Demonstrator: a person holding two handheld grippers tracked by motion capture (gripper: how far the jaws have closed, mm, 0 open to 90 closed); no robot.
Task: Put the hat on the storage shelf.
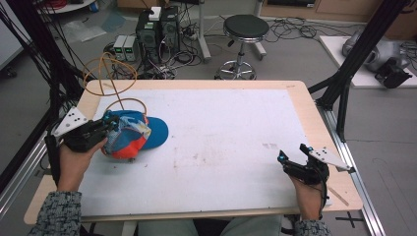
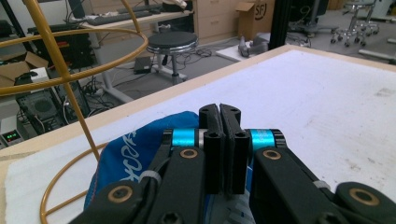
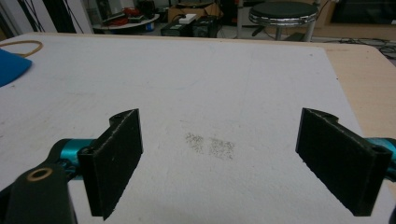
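A blue and orange cap [image 1: 134, 135] lies at the left of the white table mat [image 1: 221, 128], its brim pointing right and its crown bunched and tipped up. My left gripper [image 1: 112, 124] is at the crown's left side. In the left gripper view its jaws [image 2: 220, 110] are pressed together with the cap's blue fabric [image 2: 135, 149] right under them, apparently pinched. My right gripper [image 1: 294, 153] rests near the table's front right corner. In the right gripper view its jaws [image 3: 222, 119] stand wide apart over bare mat, with nothing between them.
A gold wire stand [image 1: 110, 78] rises at the table's back left corner, just behind the cap. A blue edge of the cap [image 3: 11, 67] shows at the far left of the right gripper view. A black stool [image 1: 245, 29] and computer boxes [image 1: 157, 29] stand on the floor beyond the table.
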